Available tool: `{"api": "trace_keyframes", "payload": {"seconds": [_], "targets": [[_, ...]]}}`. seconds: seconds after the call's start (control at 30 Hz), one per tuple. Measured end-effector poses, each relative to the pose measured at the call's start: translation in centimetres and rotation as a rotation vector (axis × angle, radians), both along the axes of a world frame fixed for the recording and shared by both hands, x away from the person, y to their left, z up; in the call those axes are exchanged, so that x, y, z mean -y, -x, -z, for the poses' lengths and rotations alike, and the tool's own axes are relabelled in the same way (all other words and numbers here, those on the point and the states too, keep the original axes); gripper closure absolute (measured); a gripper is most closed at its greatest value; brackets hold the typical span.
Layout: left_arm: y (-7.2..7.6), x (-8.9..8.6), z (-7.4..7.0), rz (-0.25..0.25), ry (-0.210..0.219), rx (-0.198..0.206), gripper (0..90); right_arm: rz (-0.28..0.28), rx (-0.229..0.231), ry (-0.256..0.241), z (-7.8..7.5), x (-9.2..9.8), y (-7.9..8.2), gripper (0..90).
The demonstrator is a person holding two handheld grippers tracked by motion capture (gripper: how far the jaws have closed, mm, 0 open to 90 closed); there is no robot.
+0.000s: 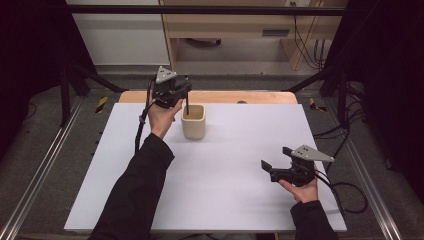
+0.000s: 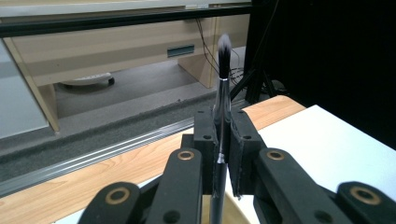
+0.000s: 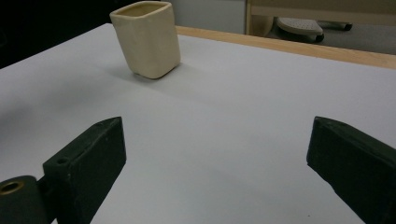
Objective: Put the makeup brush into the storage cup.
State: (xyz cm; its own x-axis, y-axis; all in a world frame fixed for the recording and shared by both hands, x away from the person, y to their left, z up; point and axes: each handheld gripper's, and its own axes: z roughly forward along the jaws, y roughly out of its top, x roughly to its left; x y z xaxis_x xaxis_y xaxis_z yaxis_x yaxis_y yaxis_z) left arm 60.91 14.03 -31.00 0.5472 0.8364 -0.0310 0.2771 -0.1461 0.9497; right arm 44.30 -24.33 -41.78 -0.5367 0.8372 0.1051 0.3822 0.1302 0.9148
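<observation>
**user1:** Counting what's on the table (image 1: 215, 200): one cream cup (image 1: 193, 121), one brush (image 2: 223, 70), two grippers. That's the whole inventory on the white sheet, far as I can see.

**user2:** Same count here. The cup is a squarish ceramic thing with rounded corners and an open top, standing upright toward the far side of the white surface, a bit left of centre. From the high view, a thin dark rod goes down into its mouth, and that's the brush handle.

**user1:** Yeah, the left gripper (image 1: 181, 95) is clamped on it. In the left gripper view the two pads pinch the handle between them, brush standing upright, bristle end up. The tip is dark with a pale, whitish top, then a shiny metal collar, then a black handle running down past the jaws.

**user2:** Can you tell if the bottom end touches the inside of the cup?

**user1:** Nope, can't tell. The lower end is inside the cup opening and that's all I can make out.

**user2:** And the right gripper (image 1: 276, 160)?

**user1:** It's well apart from the cup, near the right front part of the table, held in the person's right hand. Jaws spread wide with nothing between them, just bare white surface, and it's pointing toward the cup.
</observation>
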Motion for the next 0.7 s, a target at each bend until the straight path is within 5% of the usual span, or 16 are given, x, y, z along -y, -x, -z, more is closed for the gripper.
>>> {"api": "trace_keyframes", "payload": {"seconds": [0.7], "targets": [[-1.0, 0.2, 2.2, 0.000, -0.019, -0.023, 83.2, -0.002, 0.001, -0.005, 0.0, 0.0, 0.0, 5.3]]}}
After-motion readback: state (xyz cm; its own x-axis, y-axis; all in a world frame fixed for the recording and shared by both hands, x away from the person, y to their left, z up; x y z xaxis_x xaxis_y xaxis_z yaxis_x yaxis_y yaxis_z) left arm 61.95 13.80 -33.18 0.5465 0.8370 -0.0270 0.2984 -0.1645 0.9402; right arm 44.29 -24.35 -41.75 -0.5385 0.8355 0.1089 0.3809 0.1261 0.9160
